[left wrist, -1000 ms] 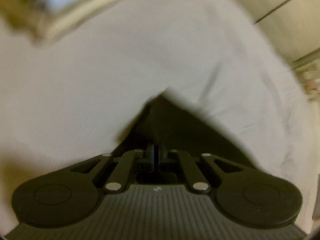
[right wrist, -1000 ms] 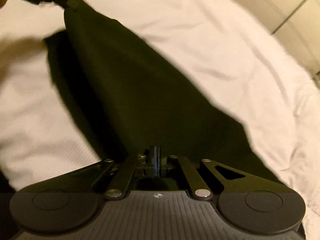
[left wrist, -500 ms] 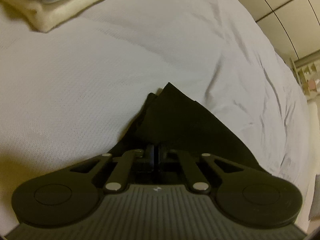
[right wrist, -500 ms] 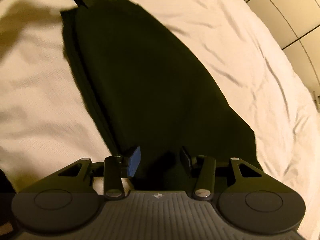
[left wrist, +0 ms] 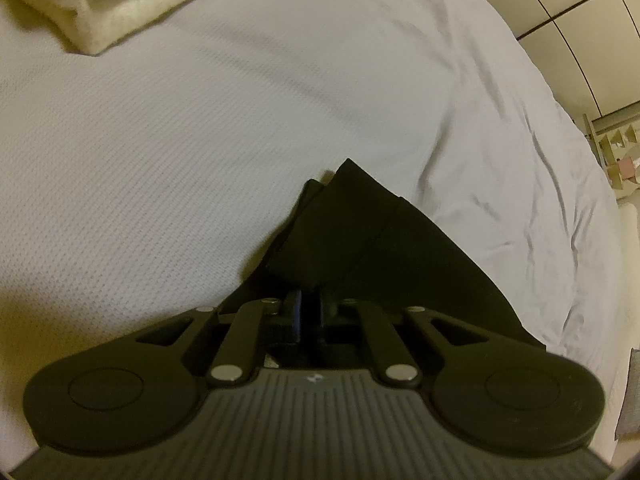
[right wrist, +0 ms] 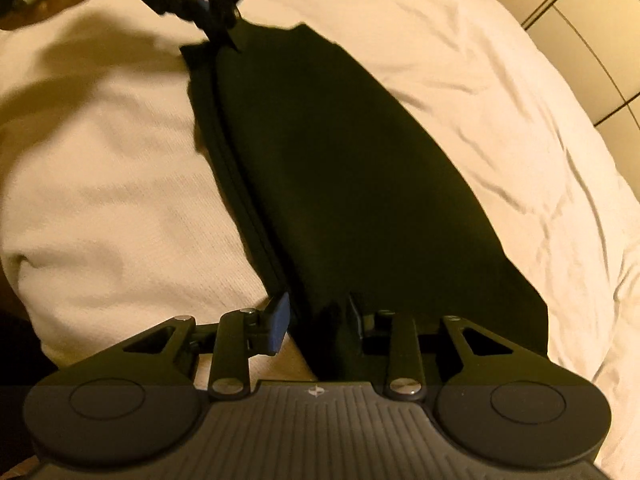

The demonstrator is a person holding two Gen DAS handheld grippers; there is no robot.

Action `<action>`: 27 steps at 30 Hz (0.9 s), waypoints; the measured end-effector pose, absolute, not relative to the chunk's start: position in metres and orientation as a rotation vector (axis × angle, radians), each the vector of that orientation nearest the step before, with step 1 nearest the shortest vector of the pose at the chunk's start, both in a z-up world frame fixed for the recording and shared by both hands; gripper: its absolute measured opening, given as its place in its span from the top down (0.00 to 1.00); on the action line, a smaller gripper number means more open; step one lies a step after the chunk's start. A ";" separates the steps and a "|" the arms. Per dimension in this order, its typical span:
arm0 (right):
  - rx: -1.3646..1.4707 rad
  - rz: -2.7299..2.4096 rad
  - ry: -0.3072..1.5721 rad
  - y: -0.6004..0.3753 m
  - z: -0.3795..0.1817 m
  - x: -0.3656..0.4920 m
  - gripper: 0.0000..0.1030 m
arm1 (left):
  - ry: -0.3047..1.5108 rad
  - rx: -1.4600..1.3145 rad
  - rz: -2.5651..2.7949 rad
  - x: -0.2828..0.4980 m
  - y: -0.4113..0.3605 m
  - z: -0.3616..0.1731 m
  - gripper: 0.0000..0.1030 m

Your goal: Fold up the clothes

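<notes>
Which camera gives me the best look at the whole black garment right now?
Right wrist view: the black garment stretches its full length across the bed, up to the left gripper. The left wrist view shows only the pinched corner.

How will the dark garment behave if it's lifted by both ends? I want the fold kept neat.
The dark garment will probably sag in the middle: it lies limp on the white bedcover. Its stacked layers may slide apart, since edges already show offset near the left gripper.

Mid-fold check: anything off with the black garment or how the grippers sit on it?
Nothing stands out. The black garment lies in a long flat strip on the white bedding. The left gripper is shut on its far corner; the right gripper is closing around the near end. Folded clothes sit stacked beyond.
</notes>
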State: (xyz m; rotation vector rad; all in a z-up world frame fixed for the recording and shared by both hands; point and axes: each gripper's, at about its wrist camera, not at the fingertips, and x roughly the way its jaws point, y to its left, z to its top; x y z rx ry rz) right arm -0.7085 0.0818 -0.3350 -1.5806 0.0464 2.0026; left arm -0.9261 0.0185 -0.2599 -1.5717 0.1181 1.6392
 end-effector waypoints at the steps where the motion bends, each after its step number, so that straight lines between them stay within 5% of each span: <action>1: -1.585 1.999 0.050 0.085 -0.337 -0.708 0.96 | 0.115 -1.559 1.638 -0.926 0.017 -0.258 0.99; 13: -1.628 2.021 0.103 0.081 -0.336 -0.706 0.96 | 0.222 -1.484 1.637 -0.921 -0.006 -0.262 0.98; 16: -1.679 1.988 0.115 0.083 -0.350 -0.713 0.84 | 0.290 -1.502 1.655 -0.919 0.002 -0.270 0.96; 18: -1.640 1.999 0.163 0.085 -0.343 -0.713 0.73 | 0.322 -1.478 1.680 -0.919 0.004 -0.263 0.85; 20: -1.562 2.002 0.261 0.091 -0.330 -0.704 0.55 | 0.382 -1.442 1.733 -0.918 0.000 -0.254 0.82; 27: -1.299 1.639 0.632 0.123 -0.314 -0.620 0.55 | 0.543 -1.288 1.668 -0.893 0.002 -0.216 0.87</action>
